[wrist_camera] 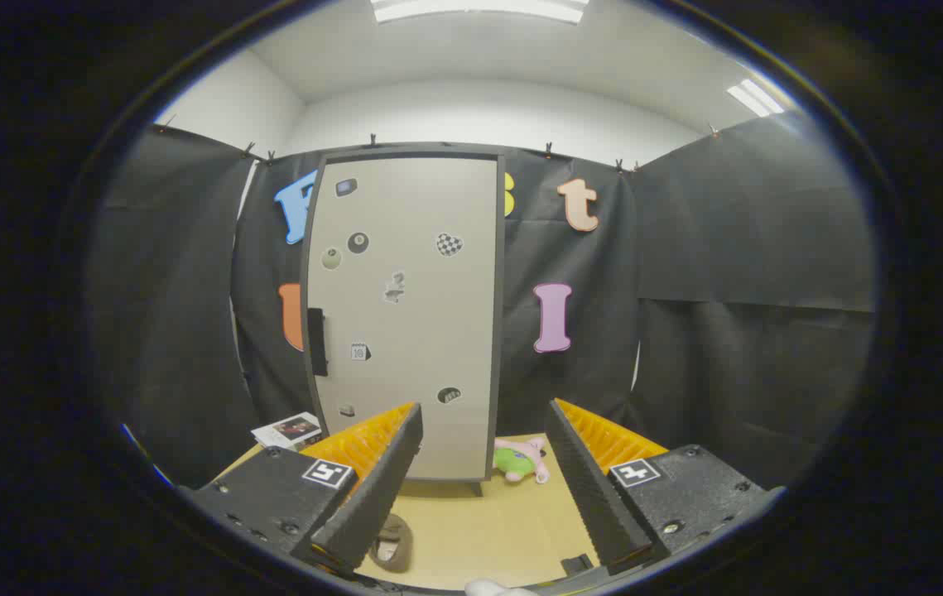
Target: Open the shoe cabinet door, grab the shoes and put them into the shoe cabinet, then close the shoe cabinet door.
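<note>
At the bench's far edge stands the shoe cabinet (405, 314), door closed. Beside it lies a plush toy (521, 460). Gripper (483, 488) fingers spread wide, empty; a shoe (393, 542) lies below them.

A tall shoe cabinet (409, 314) stands upright on the tan floor against the booth's black cloth wall, its pale grey door (413, 348) shut flush inside a dark frame. A black handle (317, 341) sits on the door's left edge about halfway up, and small stickers dot the panel. The cabinet rises beyond the tips of the gripper (483, 463), whose two fingers are spread wide apart with nothing between them. A brown shoe (392, 545) lies on the floor close in, just beside the left finger and partly hidden under it, well short of the cabinet's base. Its opening faces up.
</note>
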The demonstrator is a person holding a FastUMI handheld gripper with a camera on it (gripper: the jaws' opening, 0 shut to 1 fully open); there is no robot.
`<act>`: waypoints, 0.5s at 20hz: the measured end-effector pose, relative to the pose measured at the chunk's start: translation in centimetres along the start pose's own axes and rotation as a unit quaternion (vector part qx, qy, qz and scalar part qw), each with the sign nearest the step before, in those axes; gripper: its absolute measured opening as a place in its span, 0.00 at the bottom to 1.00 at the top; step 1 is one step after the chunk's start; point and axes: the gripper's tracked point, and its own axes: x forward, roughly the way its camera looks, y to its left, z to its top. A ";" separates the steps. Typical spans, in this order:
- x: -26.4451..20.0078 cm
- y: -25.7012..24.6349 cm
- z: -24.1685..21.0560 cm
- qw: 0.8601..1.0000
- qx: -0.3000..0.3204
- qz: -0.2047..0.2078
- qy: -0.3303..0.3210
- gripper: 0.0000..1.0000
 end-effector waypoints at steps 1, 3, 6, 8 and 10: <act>0.0 -0.1 0.0 1.000 0.001 0.000 0.000 0.98; 0.0 0.0 -0.1 1.000 -0.001 0.003 0.004 0.98; -0.2 -0.1 -0.2 1.000 -0.004 0.005 0.005 0.98; -0.1 -0.1 -0.3 1.000 -0.004 0.007 0.005 0.98; -0.1 -0.2 -0.6 1.000 -0.003 0.007 0.009 0.98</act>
